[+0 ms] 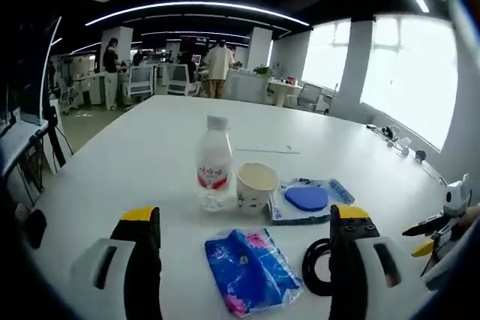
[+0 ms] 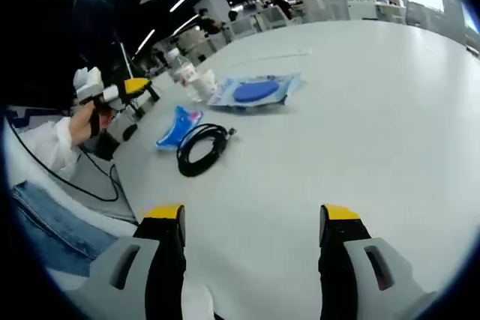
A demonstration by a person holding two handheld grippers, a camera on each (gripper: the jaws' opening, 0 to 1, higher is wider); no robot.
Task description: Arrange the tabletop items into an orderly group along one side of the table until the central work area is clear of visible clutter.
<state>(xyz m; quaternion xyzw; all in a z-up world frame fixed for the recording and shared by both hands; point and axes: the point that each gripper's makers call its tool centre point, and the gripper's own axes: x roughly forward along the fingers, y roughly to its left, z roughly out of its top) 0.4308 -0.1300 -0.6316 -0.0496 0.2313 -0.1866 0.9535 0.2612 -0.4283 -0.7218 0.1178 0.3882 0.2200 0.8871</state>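
On the white table (image 1: 150, 155) stand a clear bottle with a red label (image 1: 214, 159) and a paper cup (image 1: 256, 186). To the right of the cup lies a blue round pad in its packet (image 1: 307, 200). Nearer me lie a blue flowered packet (image 1: 251, 269) and a black coiled cable (image 1: 319, 266). My left gripper (image 1: 246, 213) is open and empty, just short of the blue packet. My right gripper (image 2: 252, 212) is open over bare table, with the cable (image 2: 202, 148), blue packet (image 2: 178, 125), pad (image 2: 255, 91) and bottle (image 2: 184, 73) beyond it to the left.
The right gripper (image 1: 442, 226) comes in at the right edge of the left gripper view. A hand holds the left gripper (image 2: 112, 91) at the table's edge. Small items (image 1: 397, 140) lie along the far right rim. People stand among desks (image 1: 217, 65) behind.
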